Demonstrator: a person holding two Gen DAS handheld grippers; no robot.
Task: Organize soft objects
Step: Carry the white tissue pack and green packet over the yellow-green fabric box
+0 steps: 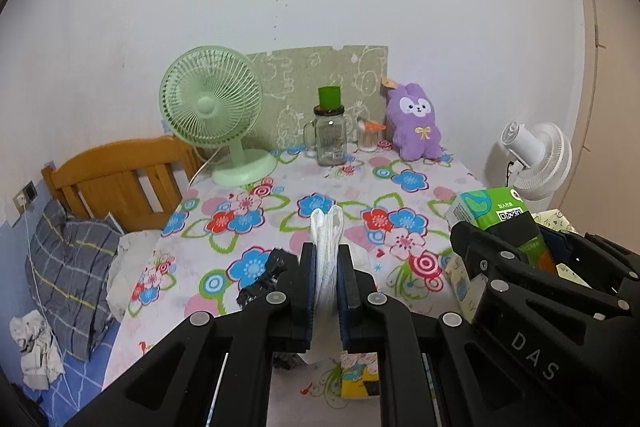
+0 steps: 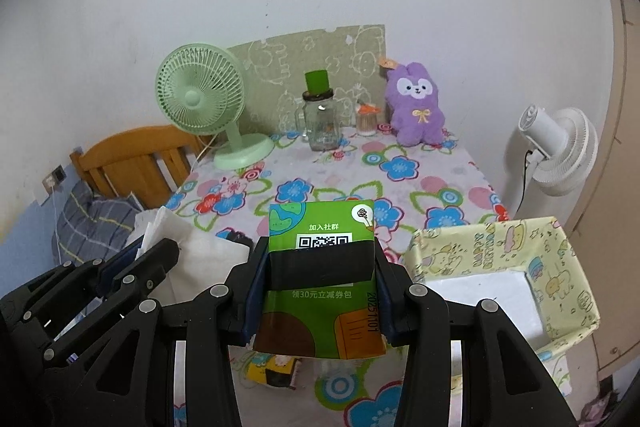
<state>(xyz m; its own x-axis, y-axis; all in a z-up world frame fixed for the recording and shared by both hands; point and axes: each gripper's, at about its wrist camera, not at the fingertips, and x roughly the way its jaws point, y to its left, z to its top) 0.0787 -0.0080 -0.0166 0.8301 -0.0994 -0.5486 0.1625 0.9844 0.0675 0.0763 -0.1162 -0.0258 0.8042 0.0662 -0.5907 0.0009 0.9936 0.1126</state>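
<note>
A table draped in a flowered cloth (image 1: 320,195) stands against a pale wall, with a wooden bed headboard (image 1: 120,175) to its left.

The left gripper (image 1: 328,279) has its jaws pressed together on a thin wad of white folded cloth (image 1: 326,247), which stands up between the pads above the near middle of the table. Just left of it on the cloth lies a small black crumpled thing (image 1: 264,279), too unclear to name.

The right gripper (image 2: 320,291) pinches a green packet (image 2: 322,259) printed with a square code, its jaws held part-way apart by the packet's width. The packet is lifted clear of the table at the near edge. Below it lies a small yellow and black packet (image 2: 274,373). To the right sits an open yellow patterned box (image 2: 576,267) with a white inside.

At the far end stand a green desk fan (image 1: 212,107) on the left, a glass jar (image 1: 330,139) with a green cup on top, a small glass (image 1: 367,137), and a purple plush toy (image 1: 416,123) against the wall. A white fan (image 2: 560,151) stands beyond the table's right side.
</note>
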